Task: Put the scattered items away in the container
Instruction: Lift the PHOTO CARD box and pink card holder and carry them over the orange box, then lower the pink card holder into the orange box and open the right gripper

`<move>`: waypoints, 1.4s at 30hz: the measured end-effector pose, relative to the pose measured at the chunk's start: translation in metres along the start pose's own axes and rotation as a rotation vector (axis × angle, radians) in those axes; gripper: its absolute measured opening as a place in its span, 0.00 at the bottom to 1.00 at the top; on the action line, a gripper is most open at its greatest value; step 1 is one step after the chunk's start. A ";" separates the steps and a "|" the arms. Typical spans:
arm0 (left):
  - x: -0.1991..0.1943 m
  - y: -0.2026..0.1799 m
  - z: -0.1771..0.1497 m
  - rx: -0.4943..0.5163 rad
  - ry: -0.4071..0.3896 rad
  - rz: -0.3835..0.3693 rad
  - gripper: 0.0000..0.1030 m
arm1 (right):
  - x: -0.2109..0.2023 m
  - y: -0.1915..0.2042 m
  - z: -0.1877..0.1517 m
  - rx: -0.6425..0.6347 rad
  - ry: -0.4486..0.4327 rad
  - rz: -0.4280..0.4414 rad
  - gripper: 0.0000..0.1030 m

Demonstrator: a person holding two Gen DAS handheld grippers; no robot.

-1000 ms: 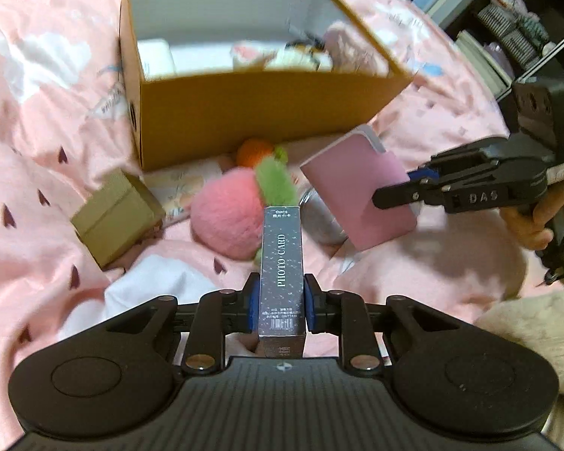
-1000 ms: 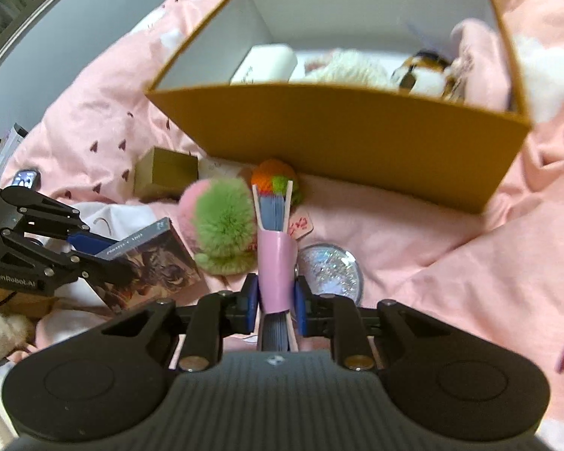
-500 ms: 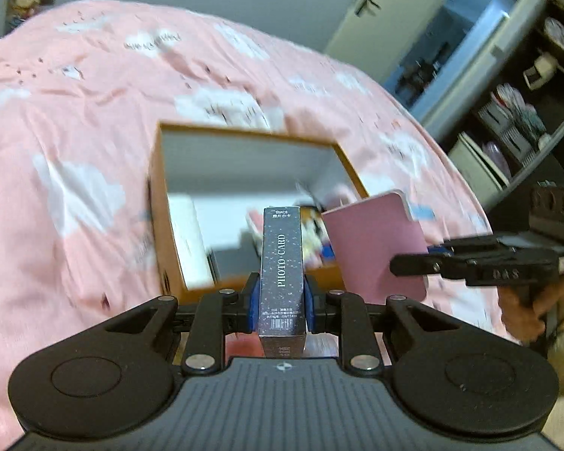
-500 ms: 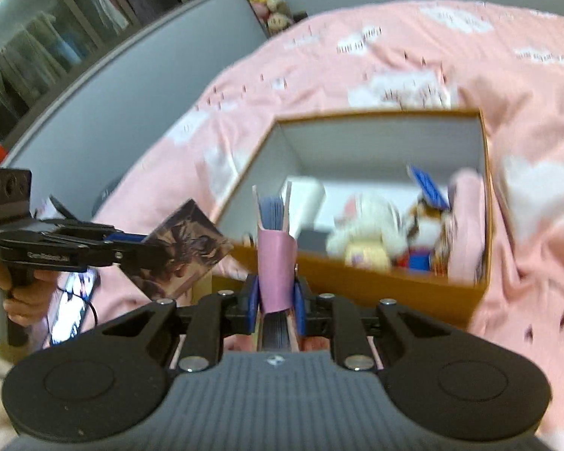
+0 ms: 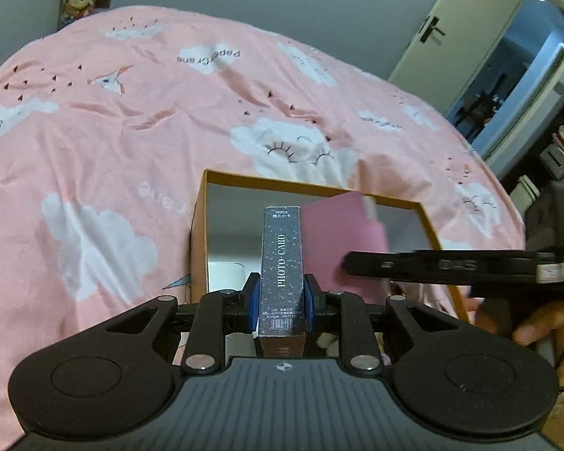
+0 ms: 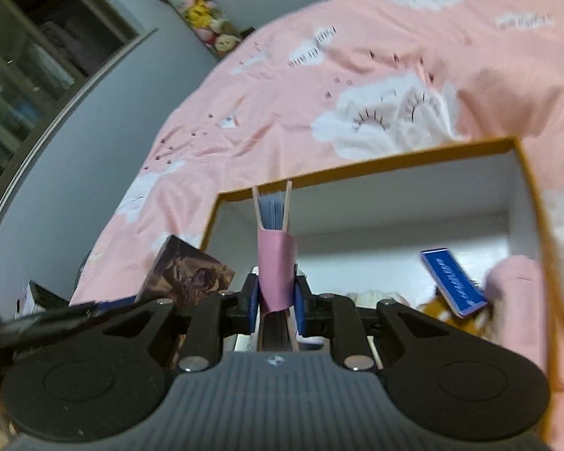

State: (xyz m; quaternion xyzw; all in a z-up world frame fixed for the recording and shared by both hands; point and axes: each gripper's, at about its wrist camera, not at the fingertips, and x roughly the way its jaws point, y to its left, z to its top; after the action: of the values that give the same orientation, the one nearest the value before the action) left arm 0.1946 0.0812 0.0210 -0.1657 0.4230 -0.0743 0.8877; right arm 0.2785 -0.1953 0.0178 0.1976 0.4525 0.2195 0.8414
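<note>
1. Photo-card box [image 5: 281, 270] was held clamped between the left gripper [image 5: 281, 302] fingers, raised in front of the open cardboard container [image 5: 201, 233]; a second earlier it had been low over the scattered items.
2. Pink booklet [image 6: 276, 274] was pinched by the right gripper [image 6: 276, 302], likewise carried up to the container's rim.
3. Both items were judged ready for lowering inside.
4. Pink cloud-print bedding [image 5: 94, 150] served as the surface; a door [image 5: 451, 26] and a shelf of plush toys [image 6: 199, 11] were seen beyond.
</note>
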 end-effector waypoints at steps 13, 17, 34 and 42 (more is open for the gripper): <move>0.019 0.010 0.007 -0.022 0.027 0.018 0.25 | 0.096 -0.025 0.008 0.103 0.208 -0.044 0.21; 0.022 0.011 0.006 -0.026 0.039 0.004 0.25 | 0.102 -0.031 0.011 0.094 0.260 -0.060 0.25; 0.031 0.017 0.006 -0.019 0.045 -0.007 0.25 | 0.098 -0.011 0.021 -0.122 0.282 -0.195 0.25; 0.031 0.014 0.006 -0.013 0.046 -0.030 0.25 | 0.109 -0.011 0.027 -0.167 0.341 -0.198 0.29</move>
State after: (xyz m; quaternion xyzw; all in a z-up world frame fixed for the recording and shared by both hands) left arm 0.2188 0.0875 -0.0033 -0.1758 0.4413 -0.0887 0.8755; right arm 0.3574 -0.1483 -0.0477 0.0415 0.5858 0.2027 0.7836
